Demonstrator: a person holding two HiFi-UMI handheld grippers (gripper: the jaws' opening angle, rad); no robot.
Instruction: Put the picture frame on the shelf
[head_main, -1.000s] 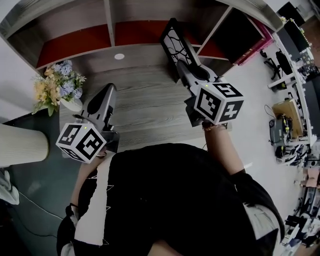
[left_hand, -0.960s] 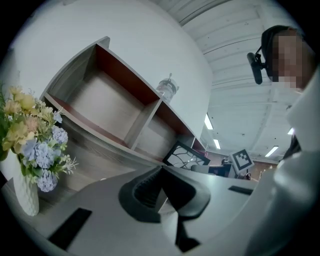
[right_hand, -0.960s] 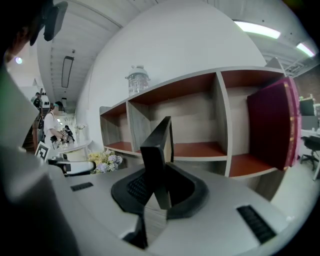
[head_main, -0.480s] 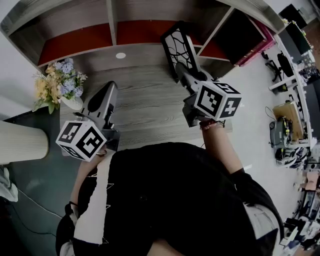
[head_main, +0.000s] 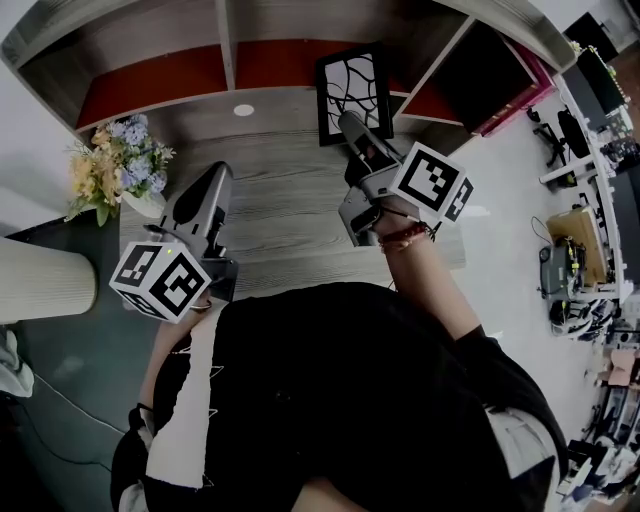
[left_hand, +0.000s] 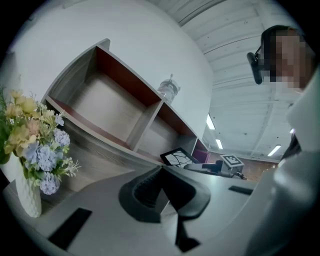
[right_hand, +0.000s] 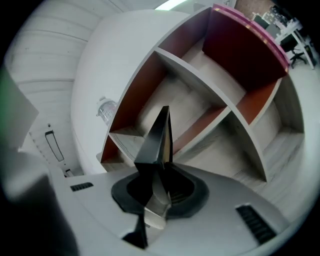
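Shelf (head_main: 150, 75): grey wood, red back panels, open compartments along back of worktop (head_main: 290, 210). Flower vase (head_main: 115, 165) at worktop's left end. Picture frame (head_main: 352, 92): black, white branching pattern, upright at front of shelf near divider between middle and right compartments; contact with shelf unclear. Right tool (head_main: 345, 125): jaws clamped on frame's lower edge, frame edge-on between them in right gripper view. Left tool (head_main: 216, 178): jaws together, nothing held, over worktop just beside vase.

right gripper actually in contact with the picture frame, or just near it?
Touching. In the right gripper view, the right gripper is closed on the picture frame, whose thin black edge rises from between its pads with no gap.
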